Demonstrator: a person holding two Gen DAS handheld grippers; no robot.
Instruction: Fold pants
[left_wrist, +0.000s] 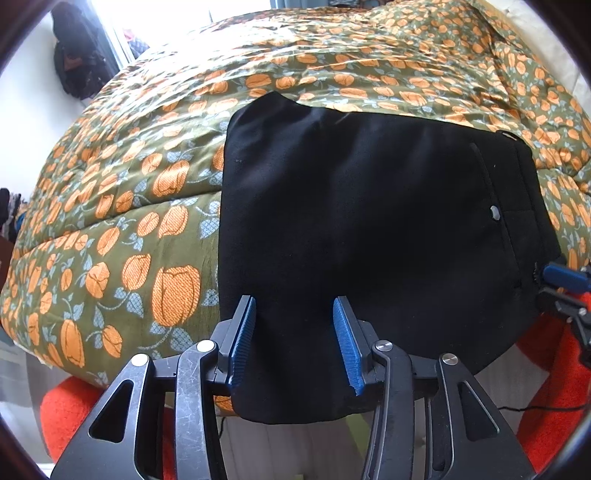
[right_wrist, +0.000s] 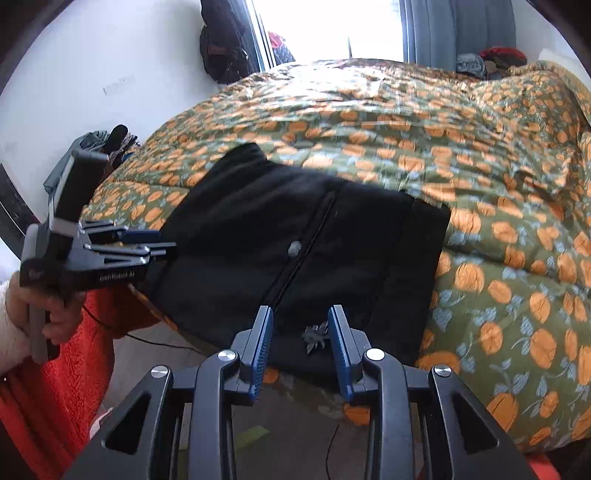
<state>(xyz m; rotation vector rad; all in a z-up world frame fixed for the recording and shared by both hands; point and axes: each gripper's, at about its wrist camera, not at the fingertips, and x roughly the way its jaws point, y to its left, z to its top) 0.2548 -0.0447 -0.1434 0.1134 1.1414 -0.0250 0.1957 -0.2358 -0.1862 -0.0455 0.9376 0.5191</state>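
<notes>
The black pants (left_wrist: 369, 229) lie folded into a compact rectangle on the flowered bedspread (left_wrist: 147, 177), at the near edge of the bed. A grey button (left_wrist: 494, 213) and the waistband show at the right end. My left gripper (left_wrist: 295, 314) is open, its blue pads over the pants' near left edge, holding nothing. In the right wrist view the pants (right_wrist: 295, 240) fill the middle, button (right_wrist: 294, 249) up. My right gripper (right_wrist: 301, 325) is open over the near waistband edge. The left gripper (right_wrist: 147, 243) shows there at the pants' left edge.
The bedspread (right_wrist: 480, 221) covers the whole bed, rumpled at the far right. A person's hand and orange sleeve (right_wrist: 74, 350) hold the left gripper. Dark bags (right_wrist: 221, 44) hang by the bright window. A thin cable (right_wrist: 155, 339) runs over the floor below the bed's edge.
</notes>
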